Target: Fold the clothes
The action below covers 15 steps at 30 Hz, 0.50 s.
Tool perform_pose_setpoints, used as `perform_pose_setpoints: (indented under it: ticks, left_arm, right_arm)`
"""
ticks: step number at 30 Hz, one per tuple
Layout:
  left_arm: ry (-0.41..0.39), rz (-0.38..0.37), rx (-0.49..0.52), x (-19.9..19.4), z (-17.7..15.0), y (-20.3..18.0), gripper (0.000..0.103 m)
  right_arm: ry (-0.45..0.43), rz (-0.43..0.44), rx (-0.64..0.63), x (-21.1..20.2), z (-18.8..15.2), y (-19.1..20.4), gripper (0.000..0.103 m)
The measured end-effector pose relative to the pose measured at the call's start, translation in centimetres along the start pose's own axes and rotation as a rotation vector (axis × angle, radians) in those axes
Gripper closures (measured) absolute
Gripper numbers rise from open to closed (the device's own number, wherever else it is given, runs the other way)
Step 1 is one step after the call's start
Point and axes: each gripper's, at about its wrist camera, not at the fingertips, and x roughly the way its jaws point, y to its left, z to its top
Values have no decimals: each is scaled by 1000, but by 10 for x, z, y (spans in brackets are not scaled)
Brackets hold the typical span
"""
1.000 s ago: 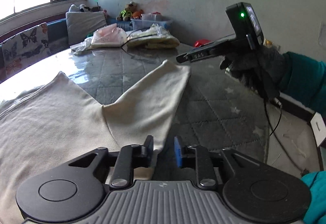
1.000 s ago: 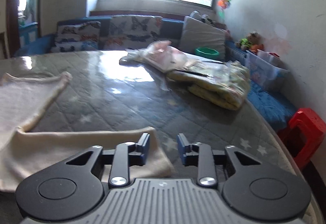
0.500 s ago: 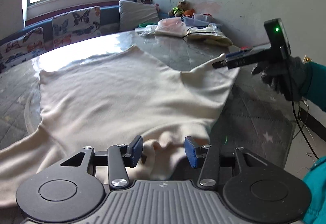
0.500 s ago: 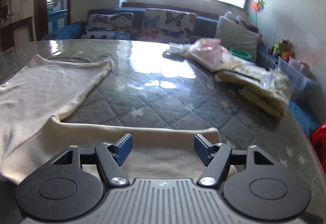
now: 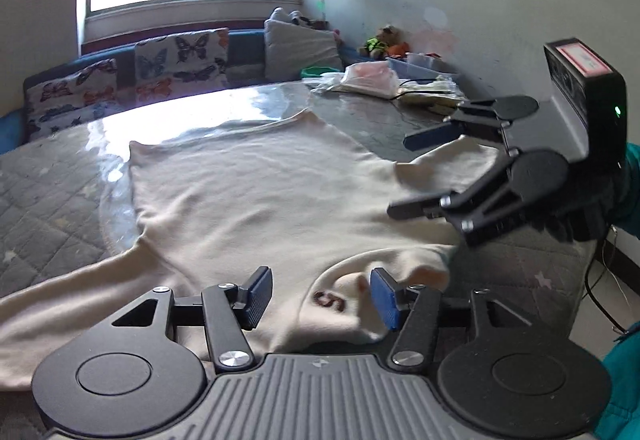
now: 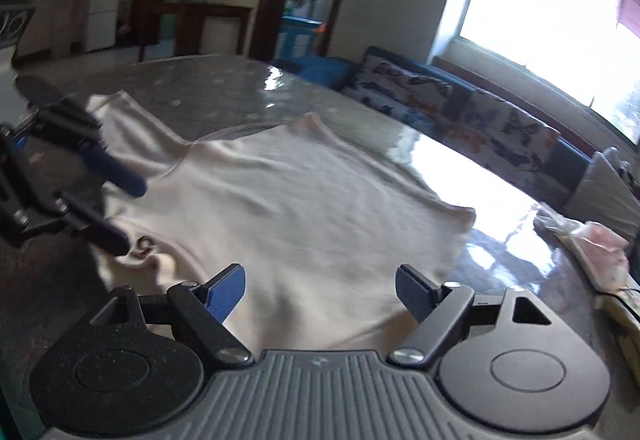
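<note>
Cream sweater [image 5: 256, 200] spread flat on desk [image 5: 48, 184], collar end nearest, hem toward the window side, one sleeve trailing off to the left in the left wrist view. Left gripper [image 5: 320, 294] low over the collar, jaws opening, about half apart; collar fold with a dark printed mark lying between the pads, not pinched. Right gripper [image 6: 322, 290] over the other shoulder and sleeve, jaws opening, wide apart, cloth beneath and nothing held. Judged: sleeve fold just laid down, both sides letting go. Risks: collar fabric bunched up close against the right-hand pad of the left gripper, liable to snag and drag on withdrawal, pulling the fold open. Glossy desk cover likely slippery, so any sideways tug could slide the whole sweater. Bags [image 5: 372, 82] at far edge well apart, no hazard.
</note>
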Motion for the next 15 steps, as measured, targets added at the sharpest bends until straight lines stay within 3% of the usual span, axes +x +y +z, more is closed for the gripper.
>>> perform_pose_setpoints:
  ticks: [6,10,15]
  left_arm:
    - [40,-4,-10,2,-15,4,45]
    - [-11,12,-49,-10,-12,13,45]
    - [-86,146,-141,-30,-7,46,43]
  right_arm:
    - [35,41,-73,3,-10,26,19]
    - [1,36,-58,-6,-5,22,19]
    - [-33,47,-11,-1,0,23,16]
